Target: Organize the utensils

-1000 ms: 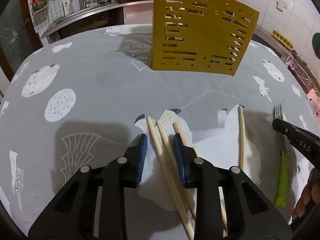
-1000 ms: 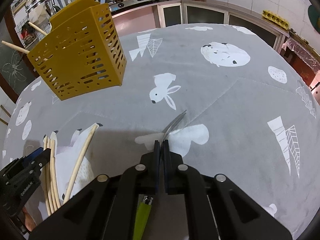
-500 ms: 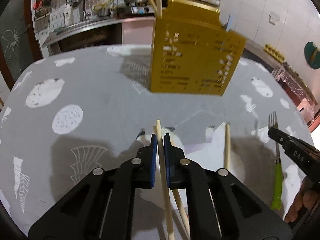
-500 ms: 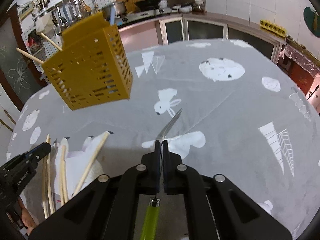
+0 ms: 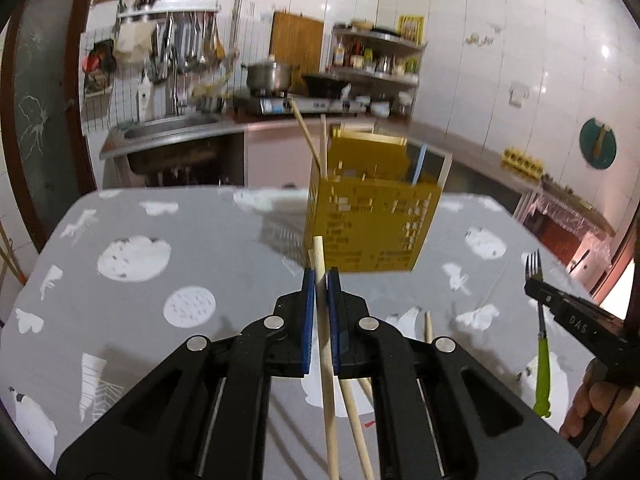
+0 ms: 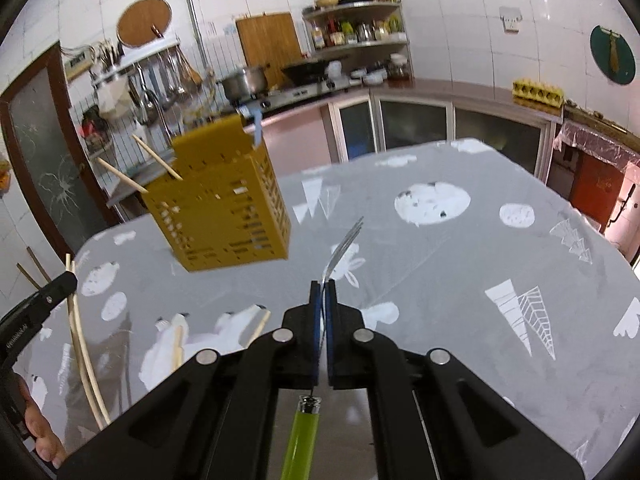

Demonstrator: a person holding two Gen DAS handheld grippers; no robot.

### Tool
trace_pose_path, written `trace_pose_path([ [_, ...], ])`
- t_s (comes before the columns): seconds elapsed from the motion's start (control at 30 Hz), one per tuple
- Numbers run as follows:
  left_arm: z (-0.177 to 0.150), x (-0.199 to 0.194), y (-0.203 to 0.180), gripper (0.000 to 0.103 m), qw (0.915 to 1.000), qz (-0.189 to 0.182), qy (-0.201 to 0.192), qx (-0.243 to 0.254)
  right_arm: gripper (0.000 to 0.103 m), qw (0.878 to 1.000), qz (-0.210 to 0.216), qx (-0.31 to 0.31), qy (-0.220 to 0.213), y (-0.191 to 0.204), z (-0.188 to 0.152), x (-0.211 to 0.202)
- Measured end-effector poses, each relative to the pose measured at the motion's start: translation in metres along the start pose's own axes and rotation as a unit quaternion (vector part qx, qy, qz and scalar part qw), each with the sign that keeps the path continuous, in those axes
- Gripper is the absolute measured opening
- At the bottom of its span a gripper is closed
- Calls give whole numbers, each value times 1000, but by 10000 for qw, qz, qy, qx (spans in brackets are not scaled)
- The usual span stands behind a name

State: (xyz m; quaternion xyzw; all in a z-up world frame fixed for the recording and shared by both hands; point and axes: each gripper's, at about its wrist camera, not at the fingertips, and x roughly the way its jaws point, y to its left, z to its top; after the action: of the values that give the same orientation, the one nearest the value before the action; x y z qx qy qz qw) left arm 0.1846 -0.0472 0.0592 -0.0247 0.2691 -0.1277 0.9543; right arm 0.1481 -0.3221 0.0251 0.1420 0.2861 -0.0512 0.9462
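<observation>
Chopsticks [image 5: 326, 360], pale wood, two: clamped between the left gripper [image 5: 320, 280] pads, tips forward.
Fork [image 6: 340, 248], steel, green handle: pinched at the neck by the right gripper [image 6: 320, 292], tines ahead.
Utensil holder [image 5: 372, 220], yellow, perforated, upright: ahead of both, already holding chopsticks.

My left matte-black plastic two-finger gripper [image 5: 319, 304]: angular linkage arms w/ triangular cut-outs, four round silver pivot screws, thin blue rubber pads [image 5: 307, 312] on the inner finger faces. My right black gripper [image 6: 320, 312] is the same build; its side carries white lettering, too small to read fully. Bare fingers [image 5: 580, 416] show at the frame edge.
</observation>
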Motion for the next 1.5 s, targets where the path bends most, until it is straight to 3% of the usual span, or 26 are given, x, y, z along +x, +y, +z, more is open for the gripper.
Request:
trace_pose_path([
  [0.37,13,-46,-2,3,9976,-217,-655,16,2,9984,41,-45,-568,5,8,-33],
  [0.57,16,-44,-1,0,9977,-231,-637,68,2,9977,90,-44,-669,6,11,-38],
  [0.73,13,-14,7,0,9998,-169,-53,-56,2,9980,112,-58,-612,7,13,-34],
  [0.8,9,3,13,11,9996,-148,216,-142,2,9986,129,-64,-505,7,12,-29],
  [0.87,2,25,21,32,9982,-64,558,-213,2,9990,107,-56,-429,5,10,-23],
  [0.93,-6,42,24,35,9970,63,749,-176,2,9994,111,-39,-336,3,8,-16],
  [1.07,-20,75,20,51,9930,253,1147,120,2,9998,89,-21,-187,1,7,-1],
  [1.3,-35,116,13,51,9842,290,1705,389,2,10000,3,17,-48,-7,7,17],
  [1.5,-31,132,1,51,9824,274,1785,473,2,10000,-21,55,50,-11,8,31],
])
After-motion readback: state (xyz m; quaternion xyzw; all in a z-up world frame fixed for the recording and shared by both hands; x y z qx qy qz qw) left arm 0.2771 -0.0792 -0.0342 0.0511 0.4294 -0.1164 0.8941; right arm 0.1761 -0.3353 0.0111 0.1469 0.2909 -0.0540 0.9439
